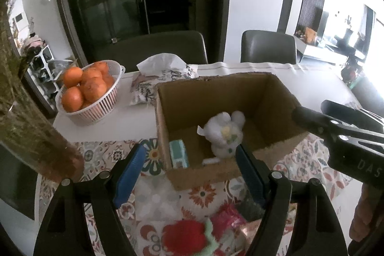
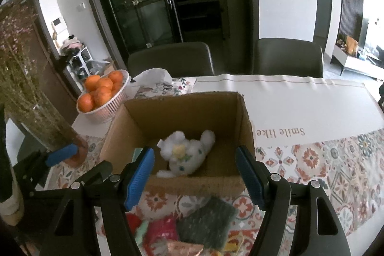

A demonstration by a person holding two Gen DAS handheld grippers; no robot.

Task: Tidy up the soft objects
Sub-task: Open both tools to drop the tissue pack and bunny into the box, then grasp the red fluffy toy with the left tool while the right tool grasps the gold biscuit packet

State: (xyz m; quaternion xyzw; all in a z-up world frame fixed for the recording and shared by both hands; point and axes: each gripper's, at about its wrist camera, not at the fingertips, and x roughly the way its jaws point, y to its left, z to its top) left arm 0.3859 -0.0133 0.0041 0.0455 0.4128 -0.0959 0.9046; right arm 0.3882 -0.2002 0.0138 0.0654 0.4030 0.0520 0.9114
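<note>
An open cardboard box (image 1: 216, 90) (image 2: 182, 109) stands on the patterned tablecloth. Inside lies a white plush toy (image 1: 224, 136) (image 2: 186, 155) with small dots, and a teal packet (image 1: 178, 154) leans at the box's left wall. My left gripper (image 1: 189, 152) hangs open above the box's near edge, with nothing between its blue pads. My right gripper (image 2: 194, 152) is likewise open and empty over the near rim. In front of the box lie a red soft piece (image 1: 184, 235), a pink pouch (image 2: 163, 229) and a dark green cloth (image 2: 206, 220).
A white basket of oranges (image 1: 88, 92) (image 2: 103, 92) sits at the back left beside a printed tissue pouch (image 1: 163, 78). A glass vase of dried flowers (image 1: 31, 124) (image 2: 36, 112) stands close on the left. Two dark chairs (image 2: 288, 56) face the far table edge.
</note>
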